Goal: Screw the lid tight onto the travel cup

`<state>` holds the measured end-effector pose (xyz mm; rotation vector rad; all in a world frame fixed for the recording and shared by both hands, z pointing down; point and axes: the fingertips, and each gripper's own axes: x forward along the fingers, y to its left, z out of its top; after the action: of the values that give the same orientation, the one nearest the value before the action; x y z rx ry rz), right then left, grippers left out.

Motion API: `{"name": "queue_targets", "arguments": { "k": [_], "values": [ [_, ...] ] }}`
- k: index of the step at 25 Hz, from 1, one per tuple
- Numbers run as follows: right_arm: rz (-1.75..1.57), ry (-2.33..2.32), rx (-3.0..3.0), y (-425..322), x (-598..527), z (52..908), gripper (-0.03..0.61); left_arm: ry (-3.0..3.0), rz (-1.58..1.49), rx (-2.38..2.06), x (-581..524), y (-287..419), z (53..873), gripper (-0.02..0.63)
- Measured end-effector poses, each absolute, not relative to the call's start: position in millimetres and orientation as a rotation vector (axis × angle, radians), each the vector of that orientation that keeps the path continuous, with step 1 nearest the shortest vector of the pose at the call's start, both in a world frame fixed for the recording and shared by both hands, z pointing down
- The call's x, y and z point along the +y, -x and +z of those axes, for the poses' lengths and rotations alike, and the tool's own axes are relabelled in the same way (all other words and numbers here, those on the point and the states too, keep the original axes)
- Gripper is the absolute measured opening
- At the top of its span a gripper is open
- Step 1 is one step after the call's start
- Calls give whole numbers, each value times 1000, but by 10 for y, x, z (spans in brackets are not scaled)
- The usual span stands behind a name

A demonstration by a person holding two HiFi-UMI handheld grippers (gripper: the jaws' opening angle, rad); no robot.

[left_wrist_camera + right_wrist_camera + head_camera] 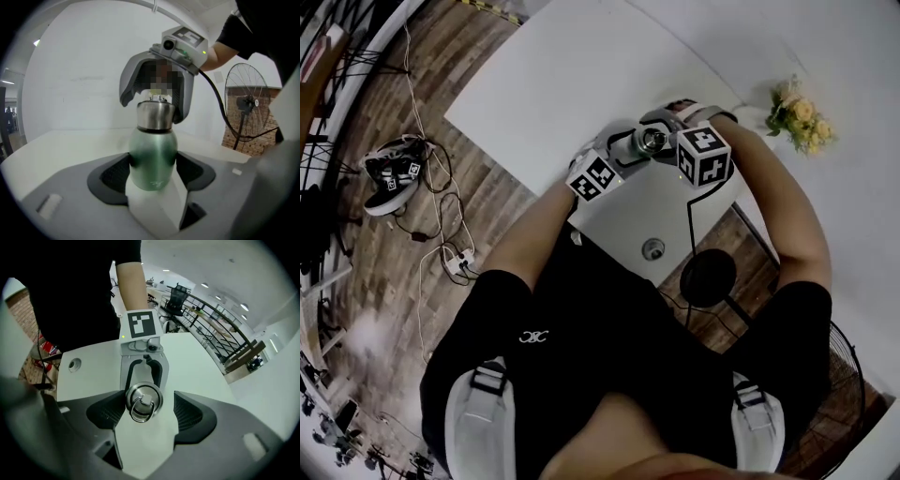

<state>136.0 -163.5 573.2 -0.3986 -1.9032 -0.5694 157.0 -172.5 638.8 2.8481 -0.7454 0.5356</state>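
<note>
The travel cup [153, 154] has a green body and stands upright on the white table [553, 84]. My left gripper [153, 174] is shut on its body from the side, with both black pads against the green wall. The steel lid [143, 401], which carries a ring handle, sits on the cup's neck. My right gripper [146, 409] comes down from above with its jaws astride the lid [155, 116]. Its left pad lies next to the rim and a gap shows at the right pad, so it is open. In the head view both grippers meet at the lid [653, 141].
A small round metal piece [653, 249] lies on the table near the front edge. A bunch of yellow flowers [802, 117] stands at the right. A standing fan [246, 103] is beside the table, and shoes and cables [394, 173] lie on the wooden floor at the left.
</note>
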Motion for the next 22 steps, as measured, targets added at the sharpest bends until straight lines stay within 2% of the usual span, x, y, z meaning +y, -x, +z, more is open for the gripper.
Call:
{"name": "queue_targets", "arguments": {
  "k": [6,10,22],
  "values": [
    [-414,554,-1780,-1413,-1583,5692,313,-2855,527,-741,-1688,-1562,6356,364],
    [-385,604,-1741,-1433,-1517,5747,259,-2849,542,-736,-1665,-1560,6381,364],
    [-175,434,-2077,-1383,-1535,5722,258,-2856,524,-735,-1654,-1555,6345,364]
  ]
}}
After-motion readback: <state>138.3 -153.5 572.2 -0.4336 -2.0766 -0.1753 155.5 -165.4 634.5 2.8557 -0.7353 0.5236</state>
